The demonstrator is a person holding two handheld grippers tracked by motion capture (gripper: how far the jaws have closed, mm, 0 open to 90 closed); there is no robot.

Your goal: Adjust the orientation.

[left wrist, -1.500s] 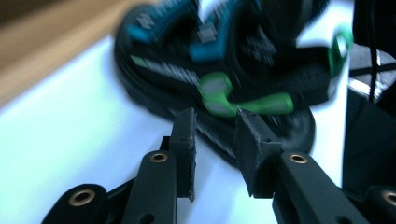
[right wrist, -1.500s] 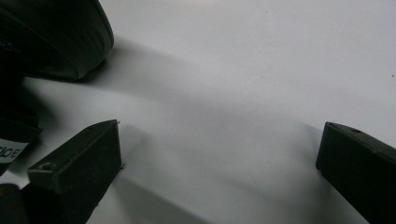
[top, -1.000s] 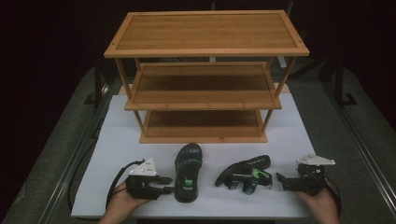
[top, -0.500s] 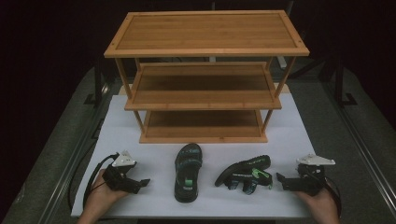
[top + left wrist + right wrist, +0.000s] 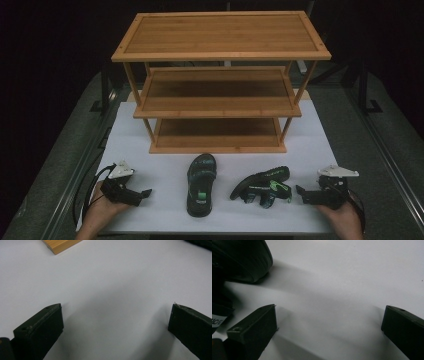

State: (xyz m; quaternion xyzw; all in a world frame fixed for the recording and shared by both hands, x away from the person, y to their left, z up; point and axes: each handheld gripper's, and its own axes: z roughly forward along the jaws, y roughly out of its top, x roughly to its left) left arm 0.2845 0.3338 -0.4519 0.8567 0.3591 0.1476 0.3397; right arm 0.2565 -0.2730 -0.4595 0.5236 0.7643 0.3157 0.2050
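Sandals: upright one mid-mat, tipped one to its right, both in front of rack. Left gripper jaws just opened wide, nothing between; right gripper also apart, empty. Approach low, grab by strap w/ firm bite.

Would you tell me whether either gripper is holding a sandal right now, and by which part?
Neither: the left gripper and right gripper are open over the white sheet.

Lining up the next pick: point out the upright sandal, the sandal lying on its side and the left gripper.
Upright sandal (image 5: 201,184): high view, on its footbed.
Sandal on its side (image 5: 262,186): high view, on its straps.
Left gripper (image 5: 144,194): high view, between its open fingertips.
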